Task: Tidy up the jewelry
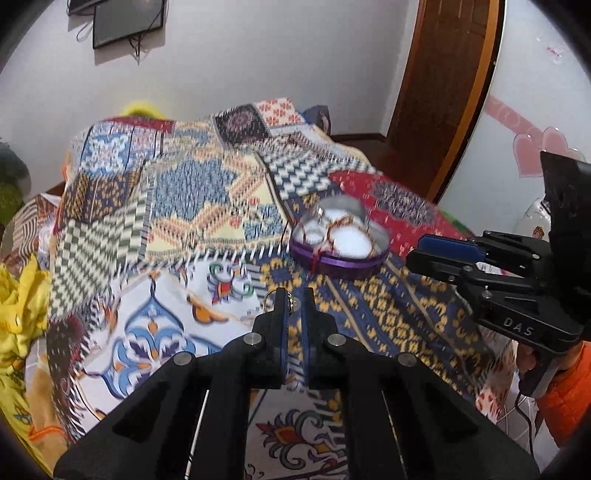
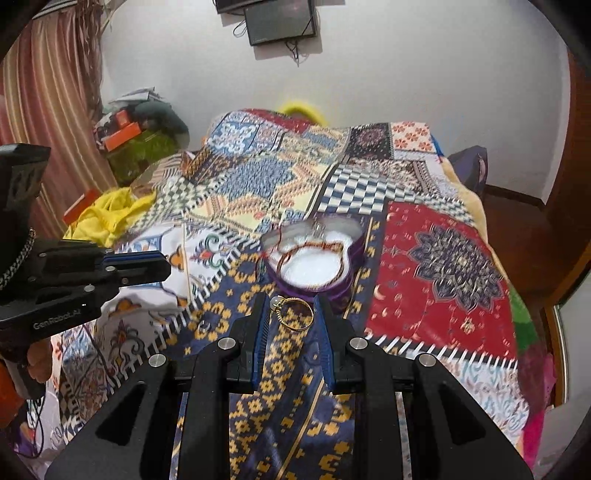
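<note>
- The right tool (image 2: 289, 308) pinches a gold ring (image 2: 295, 313) between its blue-lined fingers, above the patchwork bedspread (image 2: 443, 258).
- The left tool (image 1: 294, 301) has its fingers drawn close on a small ring (image 1: 273, 297) with a pale stone at the tips.
- Just beyond both, the purple jewelry box (image 1: 340, 254) sits open on the bed, white padding and a red cord inside.

Two grippers: left gripper (image 1: 293, 295), right gripper (image 2: 290, 308). One gold ring (image 2: 294, 314) at 12 o'clock of right gripper. One purple jewelry box (image 2: 314, 258). One patchwork blanket (image 2: 443, 258). Two wall screens (image 2: 280, 18).
</note>
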`<action>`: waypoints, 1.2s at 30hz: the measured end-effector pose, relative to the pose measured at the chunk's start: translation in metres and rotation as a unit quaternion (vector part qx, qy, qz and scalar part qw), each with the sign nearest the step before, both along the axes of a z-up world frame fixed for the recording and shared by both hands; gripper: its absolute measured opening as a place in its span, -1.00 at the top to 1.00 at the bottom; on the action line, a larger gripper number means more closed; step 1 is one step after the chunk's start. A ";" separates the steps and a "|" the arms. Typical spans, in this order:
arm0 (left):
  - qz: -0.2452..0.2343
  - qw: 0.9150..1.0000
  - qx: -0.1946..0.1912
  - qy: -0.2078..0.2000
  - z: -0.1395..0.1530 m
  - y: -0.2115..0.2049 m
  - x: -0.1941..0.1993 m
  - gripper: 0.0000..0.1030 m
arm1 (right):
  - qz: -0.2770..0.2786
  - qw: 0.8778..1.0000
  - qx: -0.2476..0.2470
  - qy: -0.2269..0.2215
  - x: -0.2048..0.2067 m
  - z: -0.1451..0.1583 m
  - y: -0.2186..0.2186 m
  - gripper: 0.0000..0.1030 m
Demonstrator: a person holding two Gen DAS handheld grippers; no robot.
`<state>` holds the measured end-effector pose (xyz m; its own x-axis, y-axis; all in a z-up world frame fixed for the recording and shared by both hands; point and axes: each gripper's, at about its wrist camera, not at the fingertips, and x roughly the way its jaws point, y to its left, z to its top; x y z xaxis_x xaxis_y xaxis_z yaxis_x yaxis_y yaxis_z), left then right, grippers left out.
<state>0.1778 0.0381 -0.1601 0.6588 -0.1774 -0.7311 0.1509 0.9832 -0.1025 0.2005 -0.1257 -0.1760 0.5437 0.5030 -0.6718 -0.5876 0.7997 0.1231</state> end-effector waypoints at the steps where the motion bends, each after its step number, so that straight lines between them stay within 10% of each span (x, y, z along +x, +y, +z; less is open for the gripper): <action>1: -0.001 1.000 0.000 -0.006 0.004 -0.001 0.002 0.91 | -0.001 1.000 0.001 -0.003 0.001 0.002 0.000 0.57; 16: -0.023 0.998 -0.020 -0.059 0.043 -0.016 0.038 0.91 | -0.014 0.999 0.028 -0.043 0.028 0.032 -0.003 0.57; 36: -0.054 0.998 -0.028 0.011 -0.004 -0.037 0.094 0.91 | 0.021 0.999 -0.023 0.011 0.058 -0.013 0.018 0.57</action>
